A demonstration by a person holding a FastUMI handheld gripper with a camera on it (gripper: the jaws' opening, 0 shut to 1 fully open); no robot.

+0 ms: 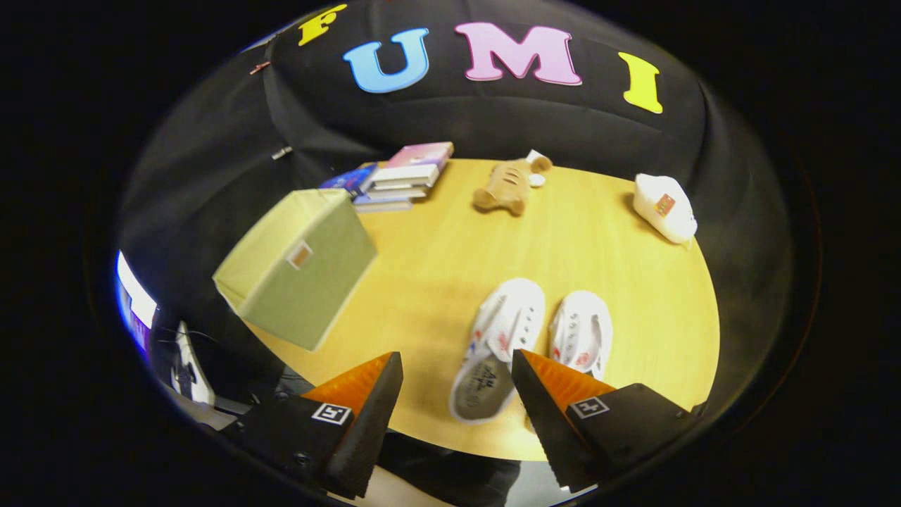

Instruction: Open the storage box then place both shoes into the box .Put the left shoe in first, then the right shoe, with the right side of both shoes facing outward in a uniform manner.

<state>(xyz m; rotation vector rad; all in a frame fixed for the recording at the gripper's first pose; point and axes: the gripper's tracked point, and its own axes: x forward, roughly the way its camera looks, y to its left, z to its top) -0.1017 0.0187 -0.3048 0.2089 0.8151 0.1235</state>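
Two shoes lie side by side just right of the closed box, on the table. Our gripper hangs open above them, holding nothing. We risk seizing a shoe before the box is opened. The box's small tag is unreadable.

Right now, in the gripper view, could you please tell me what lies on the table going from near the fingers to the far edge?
Open gripper → white shoes and → green storage box → plush toy → stack of books.
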